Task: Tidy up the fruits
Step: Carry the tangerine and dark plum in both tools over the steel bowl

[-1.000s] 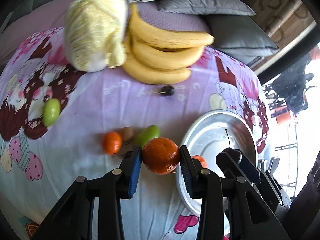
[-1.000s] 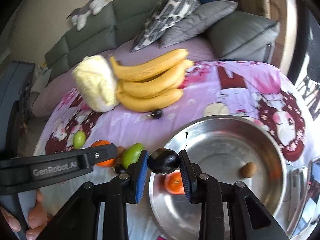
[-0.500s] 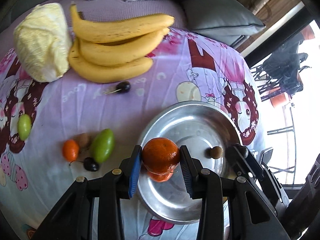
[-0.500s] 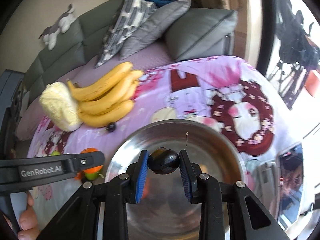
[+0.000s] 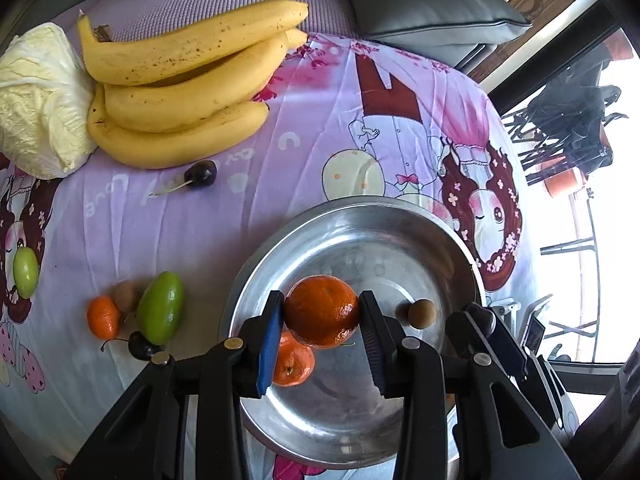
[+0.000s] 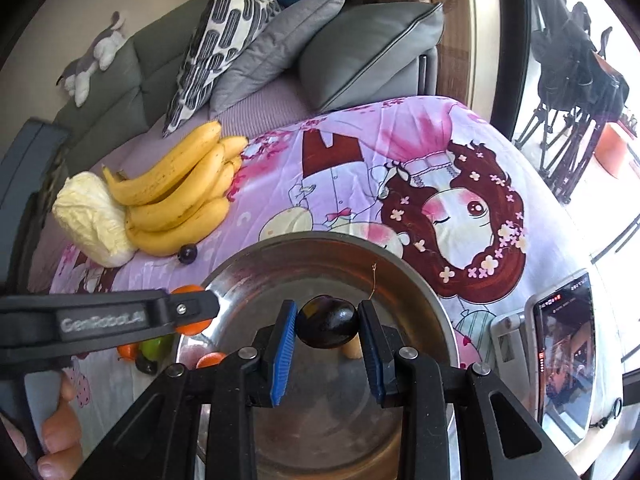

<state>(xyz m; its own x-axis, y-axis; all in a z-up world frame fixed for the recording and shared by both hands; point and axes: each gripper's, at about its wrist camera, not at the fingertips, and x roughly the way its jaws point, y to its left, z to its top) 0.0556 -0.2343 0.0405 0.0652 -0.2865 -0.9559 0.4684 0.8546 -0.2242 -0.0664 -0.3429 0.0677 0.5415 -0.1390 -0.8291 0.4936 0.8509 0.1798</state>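
My left gripper (image 5: 322, 320) is shut on an orange mandarin (image 5: 322, 312) and holds it over the steel bowl (image 5: 280, 248). Under it in the bowl lie another mandarin (image 5: 294, 364) and a small brown longan (image 5: 420, 314). In the right wrist view, my right gripper (image 6: 327, 324) is shut on a dark cherry (image 6: 328, 322) with a thin stem, above the same bowl (image 6: 320, 242). The left gripper (image 6: 120, 320) reaches in from the left over the bowl's rim, with the mandarin partly hidden behind it.
On the purple printed cloth left of the bowl lie a green fruit (image 5: 160, 307), a small orange (image 5: 103, 317), a brown fruit (image 5: 125, 295) and a cherry (image 5: 140, 346). Farther back sit bananas (image 5: 180, 92), a cabbage (image 5: 38, 100) and another cherry (image 5: 204, 173). A phone (image 6: 564, 356) stands to the right.
Both grippers have carried their fruit to the right, from beside the bowl's left rim to over its inside. The grips have not changed.
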